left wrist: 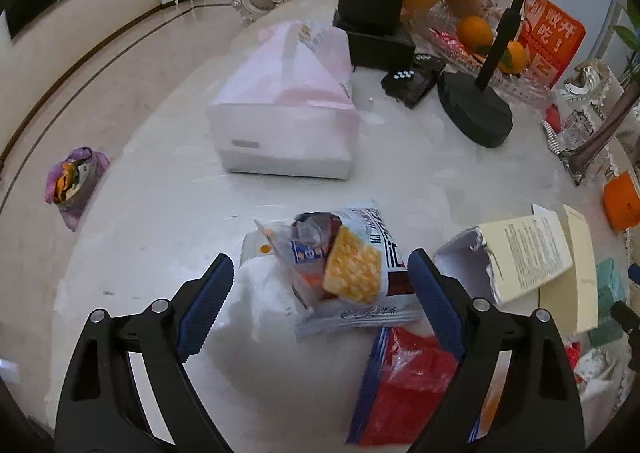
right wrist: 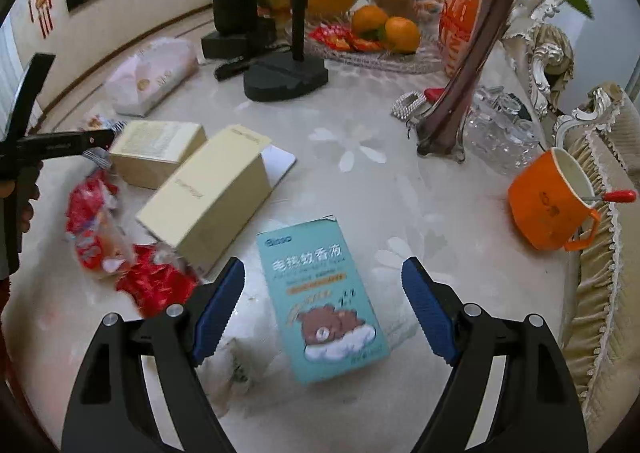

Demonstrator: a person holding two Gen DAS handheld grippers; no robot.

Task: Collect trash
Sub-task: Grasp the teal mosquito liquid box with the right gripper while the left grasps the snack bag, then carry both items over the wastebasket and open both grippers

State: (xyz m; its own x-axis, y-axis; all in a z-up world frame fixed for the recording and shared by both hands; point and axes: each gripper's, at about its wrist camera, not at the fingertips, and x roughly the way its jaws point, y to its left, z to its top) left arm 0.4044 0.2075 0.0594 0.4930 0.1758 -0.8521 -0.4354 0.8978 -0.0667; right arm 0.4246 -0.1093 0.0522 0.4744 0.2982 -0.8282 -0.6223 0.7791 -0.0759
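Crumpled white-and-yellow snack wrapper on marble tabletop, lying between spread fingers of left gripper. Best lowered, then closed across the crinkled middle. Right gripper likewise spread, straddling flat teal cardboard box, not gripping.

The teal box reads "电热蚊香液".
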